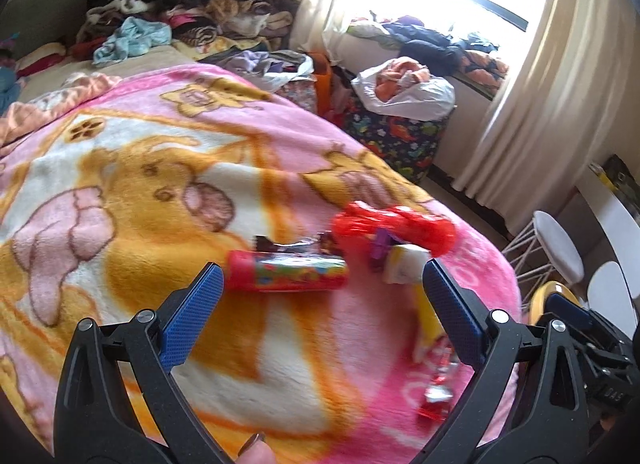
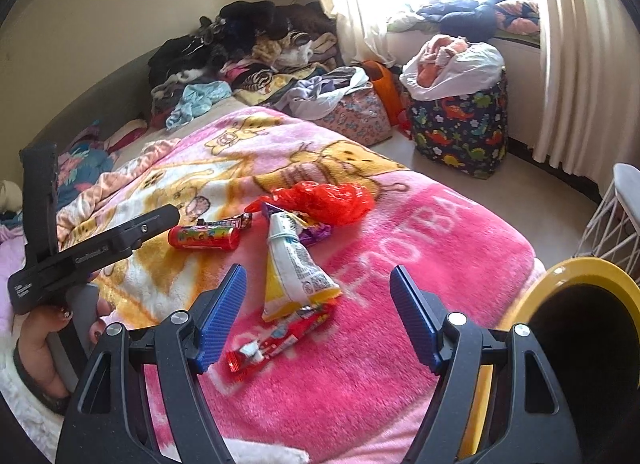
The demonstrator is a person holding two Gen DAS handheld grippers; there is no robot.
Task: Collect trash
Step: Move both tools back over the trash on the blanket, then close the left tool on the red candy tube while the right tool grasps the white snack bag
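Trash lies on a pink cartoon blanket (image 1: 140, 183): a red candy tube (image 1: 286, 274), a crumpled red plastic bag (image 1: 396, 227), a white and yellow squeeze tube (image 1: 404, 264), a purple wrapper (image 1: 380, 248) and a red wrapper (image 1: 438, 392). My left gripper (image 1: 322, 266) is open just short of the candy tube and holds nothing. My right gripper (image 2: 318, 271) is open above the squeeze tube (image 2: 296, 264) and the red wrapper (image 2: 276, 344), with nothing held. The candy tube (image 2: 204, 238) and the red bag (image 2: 324, 199) lie beyond it.
A yellow-rimmed dark bin (image 2: 580, 276) stands at the bed's right edge. A hand (image 2: 44, 344) holds the left tool at the left. Piled clothes (image 2: 248, 43) cover the far end of the bed. A dinosaur-print hamper (image 2: 460, 131) and a white wire stool (image 2: 616, 215) stand on the floor.
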